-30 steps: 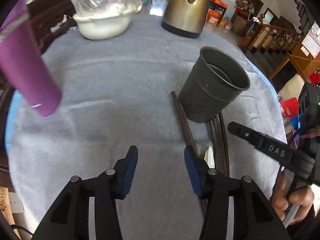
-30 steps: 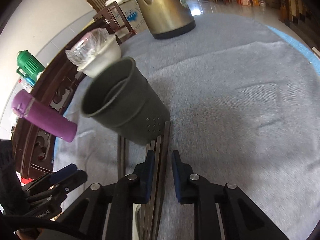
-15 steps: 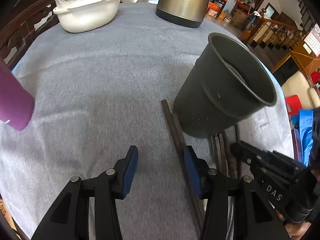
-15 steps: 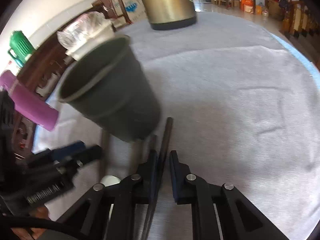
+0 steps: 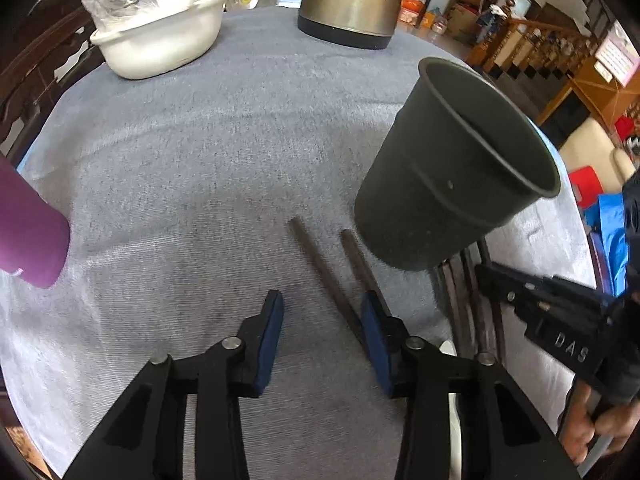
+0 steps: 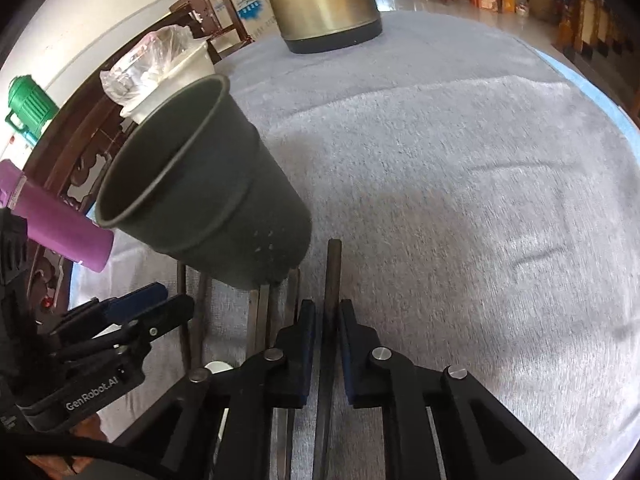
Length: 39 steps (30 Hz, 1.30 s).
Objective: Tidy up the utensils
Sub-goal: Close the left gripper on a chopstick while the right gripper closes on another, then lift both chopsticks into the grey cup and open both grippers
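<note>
A dark green utensil cup (image 5: 452, 184) stands on the grey cloth, also in the right wrist view (image 6: 200, 188). Several dark chopsticks (image 5: 332, 276) lie beside and in front of it. My left gripper (image 5: 320, 308) is open just above the cloth, with one chopstick between its fingers and another by its right finger. My right gripper (image 6: 326, 316) is closed narrowly around one dark chopstick (image 6: 332, 276), to the right of the cup. A white spoon (image 6: 218, 367) shows partly behind the grippers.
A brass kettle (image 5: 348, 0) and a white bowl (image 5: 160, 44) with plastic wrap stand at the far side. A purple bottle (image 5: 28, 236) is at the left. The table's right edge (image 5: 576, 216) is near the cup.
The left gripper has moved forward and right, so two chopsticks now lie at its fingers. The right gripper has closed tighter on its chopstick and the cup looks nearer.
</note>
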Each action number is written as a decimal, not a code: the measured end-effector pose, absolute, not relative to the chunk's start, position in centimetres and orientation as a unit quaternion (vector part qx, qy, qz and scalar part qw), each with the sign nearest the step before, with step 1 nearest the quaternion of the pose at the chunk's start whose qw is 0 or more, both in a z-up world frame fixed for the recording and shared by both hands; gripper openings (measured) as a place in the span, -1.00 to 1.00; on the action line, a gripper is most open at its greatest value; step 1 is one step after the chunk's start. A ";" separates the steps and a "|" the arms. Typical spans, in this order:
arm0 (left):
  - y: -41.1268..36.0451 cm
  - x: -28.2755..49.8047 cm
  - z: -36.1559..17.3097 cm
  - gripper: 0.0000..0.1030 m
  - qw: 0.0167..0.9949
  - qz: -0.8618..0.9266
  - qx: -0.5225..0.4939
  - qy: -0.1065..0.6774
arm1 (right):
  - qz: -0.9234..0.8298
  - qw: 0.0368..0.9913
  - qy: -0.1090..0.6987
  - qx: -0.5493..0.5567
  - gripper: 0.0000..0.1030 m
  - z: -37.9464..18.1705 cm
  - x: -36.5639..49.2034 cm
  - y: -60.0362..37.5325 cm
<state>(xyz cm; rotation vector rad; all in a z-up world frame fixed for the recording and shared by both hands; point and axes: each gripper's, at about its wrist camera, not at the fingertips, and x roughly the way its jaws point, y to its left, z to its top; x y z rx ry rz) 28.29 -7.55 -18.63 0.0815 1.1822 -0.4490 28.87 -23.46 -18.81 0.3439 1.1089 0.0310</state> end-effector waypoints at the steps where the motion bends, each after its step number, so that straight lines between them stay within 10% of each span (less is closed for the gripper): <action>1: -7.4 28.3 -18.6 -0.25 0.804 -0.213 0.042 0.553 | 0.016 0.836 0.523 0.164 -0.74 -18.8 28.8 -23.6; 15: -3.9 31.7 -18.4 -0.25 0.777 -0.220 -0.033 0.589 | -0.002 0.831 0.536 0.148 -0.78 -18.9 30.2 -23.9; 23: -3.6 32.3 -18.2 -0.85 0.779 -0.211 -0.062 0.587 | 0.022 0.849 0.497 0.178 -0.86 -16.8 28.2 -25.2; 39: -2.1 22.9 1.2 -0.87 0.874 -0.278 -0.036 0.398 | 0.072 0.926 0.302 0.214 -0.86 -3.9 20.2 -25.1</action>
